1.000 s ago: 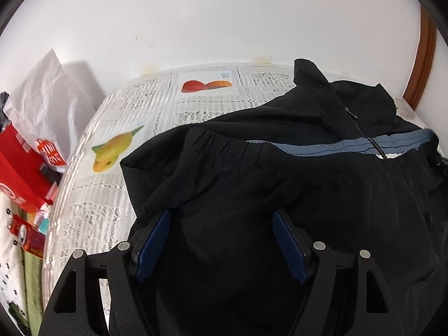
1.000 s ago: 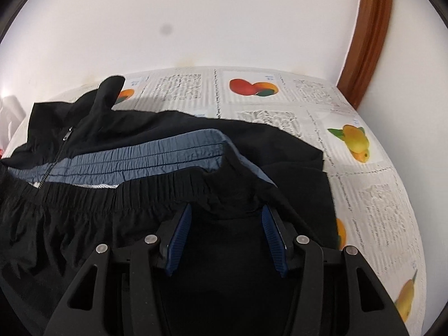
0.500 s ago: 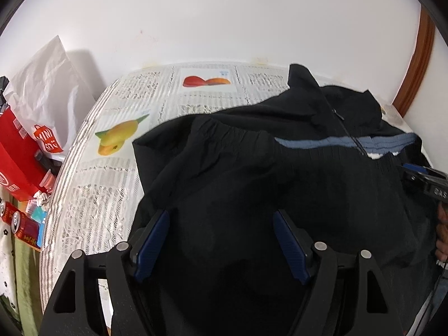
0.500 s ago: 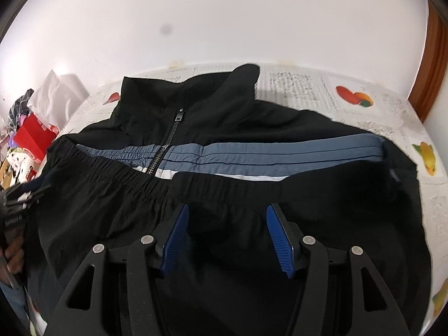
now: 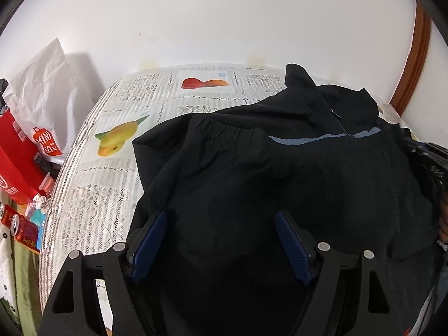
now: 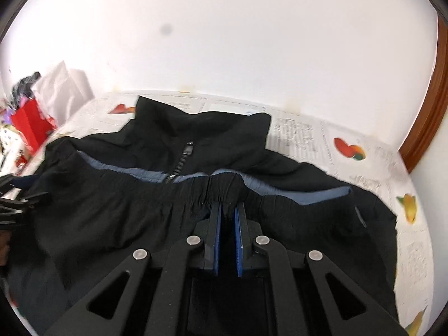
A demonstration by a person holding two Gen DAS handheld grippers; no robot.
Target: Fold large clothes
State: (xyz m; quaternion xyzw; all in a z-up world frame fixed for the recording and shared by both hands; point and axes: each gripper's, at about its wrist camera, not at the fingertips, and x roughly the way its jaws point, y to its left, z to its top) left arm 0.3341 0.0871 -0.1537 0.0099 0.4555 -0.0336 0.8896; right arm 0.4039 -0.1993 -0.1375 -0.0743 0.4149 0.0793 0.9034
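A black lightweight zip-front jacket with a blue-grey chest stripe [image 5: 280, 173] was found spread over the table under a white lace-patterned cloth printed with fruit [image 5: 117, 190], its elastic hem folded up toward the collar.

On the left, the left gripper [image 5: 221, 238] was held wide above the dark fabric, nothing pinched between its blue pads. A risk was judged here: with that side ungripped, any pull from the other hand could drag the garment askew and spoil the fold line.

Toward the right, the right gripper [image 6: 227, 210] was seen closing, its jaws narrowed to a slim gap at the gathered elastic hem [image 6: 221, 187]; whether fabric was actually caught between the pads could not be told. A thin bite at the very edge was judged liable to slip once lifted, or to take only the top layer. The slick material could also slide across the tablecloth.

Containers were noted at the far left beside the table: a white crumpled paper bag [image 5: 47, 89] and a red printed carrier bag [image 5: 19, 162]. Their contents were not visible. Red drink cans [image 5: 16, 221] lay near them, outside any container.
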